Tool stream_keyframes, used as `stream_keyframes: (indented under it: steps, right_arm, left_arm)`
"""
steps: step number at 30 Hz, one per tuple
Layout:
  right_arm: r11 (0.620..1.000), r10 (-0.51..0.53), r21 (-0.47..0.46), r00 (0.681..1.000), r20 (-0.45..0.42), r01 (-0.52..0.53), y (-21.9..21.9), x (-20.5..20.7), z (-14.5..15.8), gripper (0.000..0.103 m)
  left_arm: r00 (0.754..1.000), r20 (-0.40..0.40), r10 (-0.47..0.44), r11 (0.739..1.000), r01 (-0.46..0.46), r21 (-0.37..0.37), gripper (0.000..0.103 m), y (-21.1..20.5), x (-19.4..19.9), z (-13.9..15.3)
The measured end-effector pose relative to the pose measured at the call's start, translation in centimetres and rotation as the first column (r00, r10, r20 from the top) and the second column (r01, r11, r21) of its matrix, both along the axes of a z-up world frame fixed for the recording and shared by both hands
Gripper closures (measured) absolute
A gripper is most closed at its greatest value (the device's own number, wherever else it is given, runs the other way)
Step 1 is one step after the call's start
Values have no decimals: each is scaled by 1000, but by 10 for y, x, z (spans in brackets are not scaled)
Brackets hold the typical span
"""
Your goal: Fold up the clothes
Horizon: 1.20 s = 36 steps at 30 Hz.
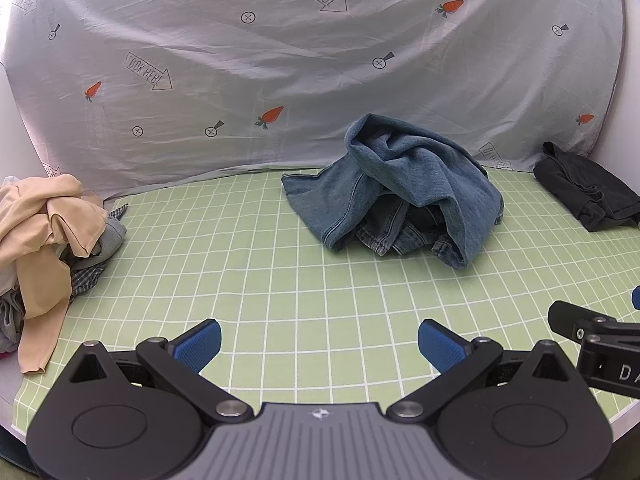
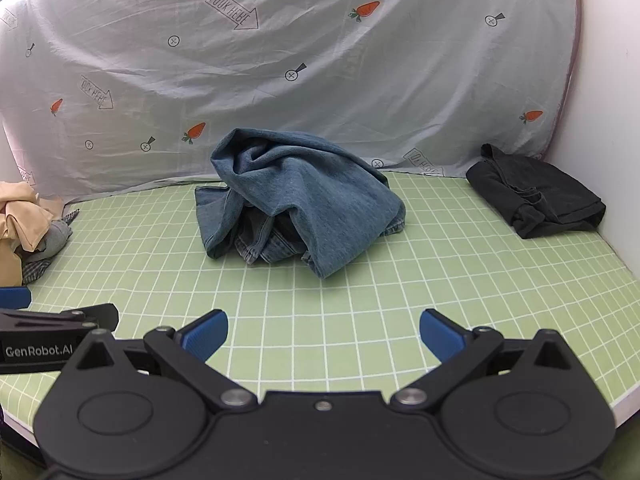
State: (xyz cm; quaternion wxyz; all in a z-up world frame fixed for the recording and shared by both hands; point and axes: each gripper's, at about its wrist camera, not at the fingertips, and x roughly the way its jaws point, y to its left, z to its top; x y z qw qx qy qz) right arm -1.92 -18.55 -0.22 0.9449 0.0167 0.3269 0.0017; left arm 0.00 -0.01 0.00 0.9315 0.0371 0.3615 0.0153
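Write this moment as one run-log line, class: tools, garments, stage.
left tool: open, empty | right tool: open, empty | denim jeans: crumpled mid-mat, untouched | black garment: folded, right | unfolded pile: left | stage: pre-grasp

Blue denim jeans (image 2: 298,200): crumpled in a heap, unfolded, one leg draped over the top, faded hems and seams showing underneath; middle of the green checked tabletop (image 2: 360,320), toward the back. Black garment (image 2: 538,194): folded into a rough, slightly rumpled rectangle, lying flat at the far right. Beige garment (image 1: 44,224): rumpled, atop a loose pile of grey and checked clothes (image 1: 90,258) at the left edge.
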Motion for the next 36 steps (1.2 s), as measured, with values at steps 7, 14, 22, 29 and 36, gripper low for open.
stream_keyframes:
  steps: [7, 14, 22, 29, 36]
  right_arm:
    - [1000, -1, -2, 1000, 3, 1, 1, 0, 0, 0]
    - [1000, 2, -6, 1000, 0, -2, -2, -1, -2, 0]
    - [1000, -4, -10, 1000, 7, 4, -5, -3, 0, 0]
    - [1000, -7, -9, 1000, 5, 7, -5, -3, 1, 0]
    - [1000, -10, -9, 1000, 6, 10, -7, -4, 1, 0]
  left_arm:
    - [1000, 3, 6, 1000, -6, -1, 0, 0, -1, 2]
    - [1000, -2, 6, 1000, -6, 5, 0, -3, 0, -2]
    - [1000, -4, -1, 1000, 1, 8, 0, -3, -1, 0]
    - [1000, -7, -3, 1000, 3, 8, 0, -4, 0, 1]
    - [1000, -6, -5, 1000, 5, 10, 0, -5, -2, 2]
